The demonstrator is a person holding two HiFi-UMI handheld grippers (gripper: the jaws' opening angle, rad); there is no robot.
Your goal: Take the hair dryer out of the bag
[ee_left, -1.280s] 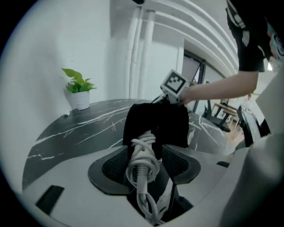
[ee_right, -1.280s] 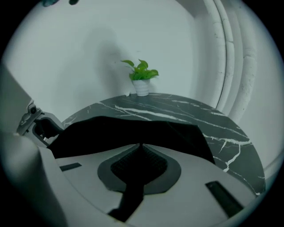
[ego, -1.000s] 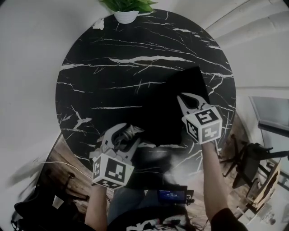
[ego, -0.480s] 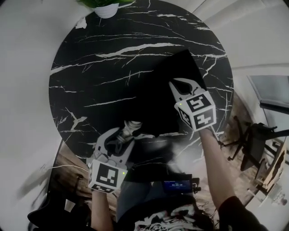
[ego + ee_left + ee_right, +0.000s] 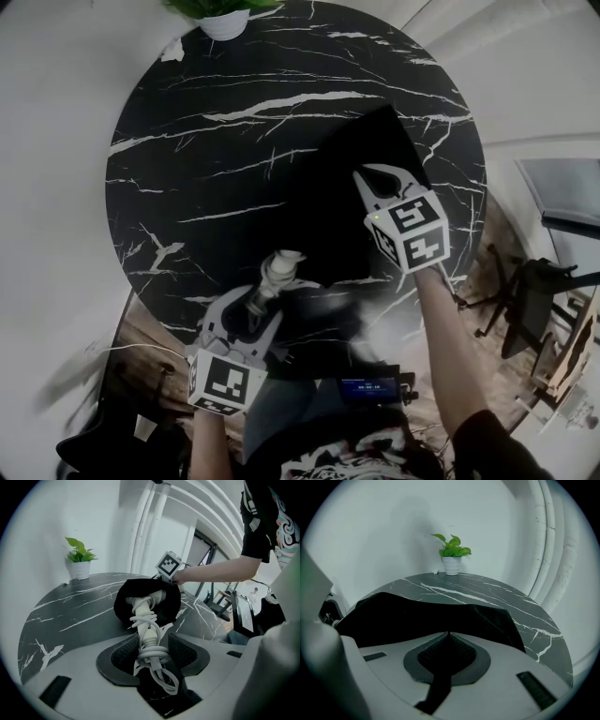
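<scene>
A white hair dryer (image 5: 147, 620), its cord wound round the handle, sticks handle-first out of the mouth of a black bag (image 5: 124, 602). My left gripper (image 5: 151, 651) is shut on that corded handle, and the dryer's head is still inside the bag. In the head view the hair dryer (image 5: 275, 272) sits at the table's near edge, in front of my left gripper (image 5: 249, 306). My right gripper (image 5: 380, 178) is shut on the bag (image 5: 356, 150), pinching its fabric. In the right gripper view the right gripper (image 5: 448, 637) has the bag's black cloth (image 5: 417, 613) at its tips.
The bag lies on a round black marble table (image 5: 234, 141). A potted plant (image 5: 220, 14) stands at the far edge, next to a white wall. Past the table's near and right edges there are a wooden floor and dark chairs (image 5: 525, 300).
My left gripper has drawn back toward the table's near edge with the hair dryer, and more of the white handle shows outside the bag. The right gripper has stayed put on the bag.
</scene>
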